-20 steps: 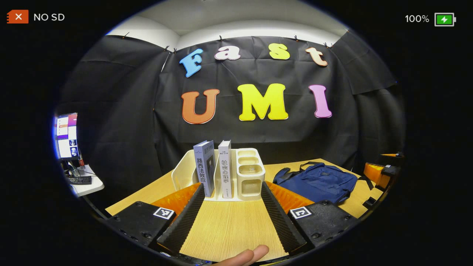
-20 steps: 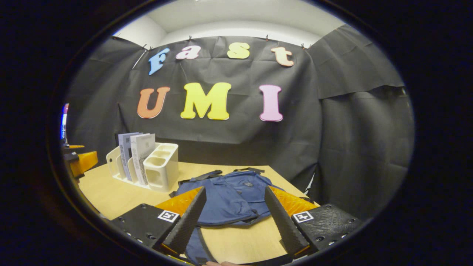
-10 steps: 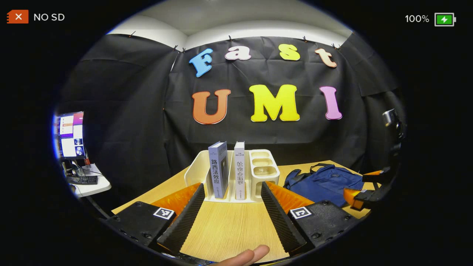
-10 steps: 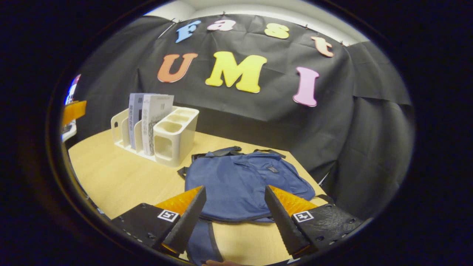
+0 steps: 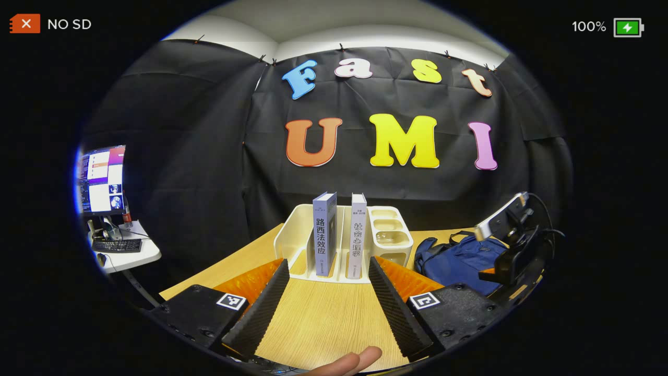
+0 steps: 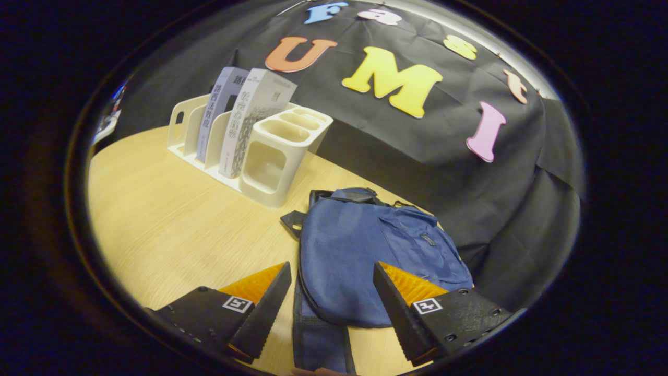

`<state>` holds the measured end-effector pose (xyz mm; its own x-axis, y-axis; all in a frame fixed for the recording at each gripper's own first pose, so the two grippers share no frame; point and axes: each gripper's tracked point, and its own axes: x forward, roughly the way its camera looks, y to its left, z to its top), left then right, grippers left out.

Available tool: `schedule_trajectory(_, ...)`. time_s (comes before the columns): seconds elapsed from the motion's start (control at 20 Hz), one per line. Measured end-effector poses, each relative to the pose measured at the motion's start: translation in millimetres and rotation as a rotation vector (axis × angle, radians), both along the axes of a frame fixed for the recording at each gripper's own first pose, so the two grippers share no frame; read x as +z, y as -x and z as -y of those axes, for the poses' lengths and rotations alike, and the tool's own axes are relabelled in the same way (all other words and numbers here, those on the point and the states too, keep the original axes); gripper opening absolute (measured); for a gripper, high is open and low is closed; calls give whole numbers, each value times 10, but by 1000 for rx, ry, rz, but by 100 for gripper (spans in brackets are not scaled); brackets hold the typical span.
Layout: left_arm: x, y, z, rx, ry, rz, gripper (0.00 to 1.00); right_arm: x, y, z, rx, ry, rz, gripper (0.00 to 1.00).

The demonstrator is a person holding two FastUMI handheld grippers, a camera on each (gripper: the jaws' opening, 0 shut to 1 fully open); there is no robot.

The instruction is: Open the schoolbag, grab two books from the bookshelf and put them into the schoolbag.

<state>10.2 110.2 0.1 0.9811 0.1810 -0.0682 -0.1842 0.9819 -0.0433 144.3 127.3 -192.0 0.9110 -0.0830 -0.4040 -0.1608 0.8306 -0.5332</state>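
Note:
A blue schoolbag [image 6: 365, 256] lies flat and closed on the wooden table, right of a cream bookshelf [image 6: 271, 156]. Two books stand upright in the shelf: a grey-blue one [image 5: 323, 237] and a pale grey one [image 5: 357, 240]. My left gripper [image 5: 329, 300] is open above the bare tabletop, its fingers pointing at the two books a short way ahead. My right gripper [image 6: 331, 303] is open and hovers over the near end of the schoolbag, nothing between its fingers. In the left gripper view the right gripper [image 5: 514, 250] shows farther off, above the schoolbag [image 5: 459, 256].
The wooden table [image 6: 156, 219] stretches bare to the left of the bag. The shelf's right end has small open compartments [image 5: 389, 235]. A monitor and keyboard sit on a side desk [image 5: 112, 235] at the far left. Black cloth walls close in behind.
My right gripper has risen, tilted down and moved in over the schoolbag. My left gripper has turned slightly left, so the bookshelf sits further right in its view.

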Motion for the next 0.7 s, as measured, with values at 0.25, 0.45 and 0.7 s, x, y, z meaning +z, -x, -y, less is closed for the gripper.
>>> schedule_trajectory(0.25, 23, 12, -19, 2, 5, 5, 98, -206, -266, -120, -15, 127, -20, 95)
schedule_trajectory(0.45, 27, 13, -9, 0, 3, 6, 98, -263, -394, -144, -35, 214, -13, 95)
schedule_trajectory(0.7, 14, 16, -29, -1, 13, -1, 98, -240, -587, -37, -101, 289, 29, 93)
